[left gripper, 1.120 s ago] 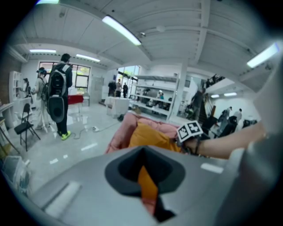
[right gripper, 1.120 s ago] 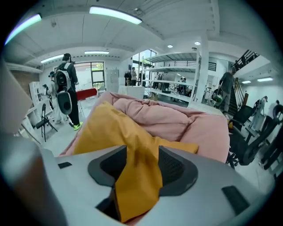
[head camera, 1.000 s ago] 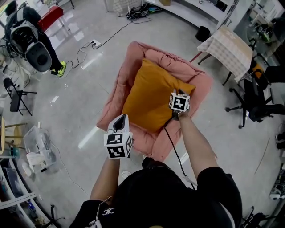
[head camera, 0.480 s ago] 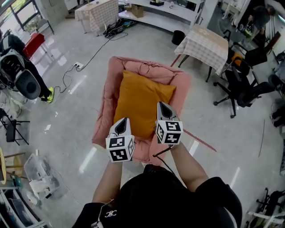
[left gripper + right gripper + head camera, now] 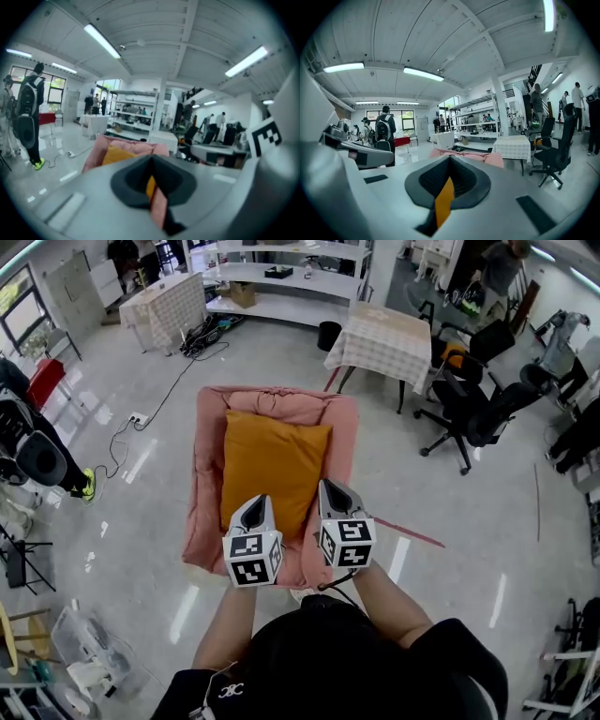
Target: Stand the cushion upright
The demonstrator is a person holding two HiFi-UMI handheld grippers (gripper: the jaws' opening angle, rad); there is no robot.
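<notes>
The orange cushion [image 5: 272,470] is resting inside the pink armchair [image 5: 200,521]. Its far edge is meeting the chair's back roll and its side edges are lying just inside both arms. How steeply it is leaning cannot be told. The left gripper [image 5: 256,502] and right gripper [image 5: 331,488] are hovering side by side above the chair's near end, each with jaws pressed together and holding nothing. Bare floor [image 5: 450,540] is lying open on either side. A checked table [image 5: 380,334] and an office chair [image 5: 469,413] are standing beyond, to the right.
</notes>
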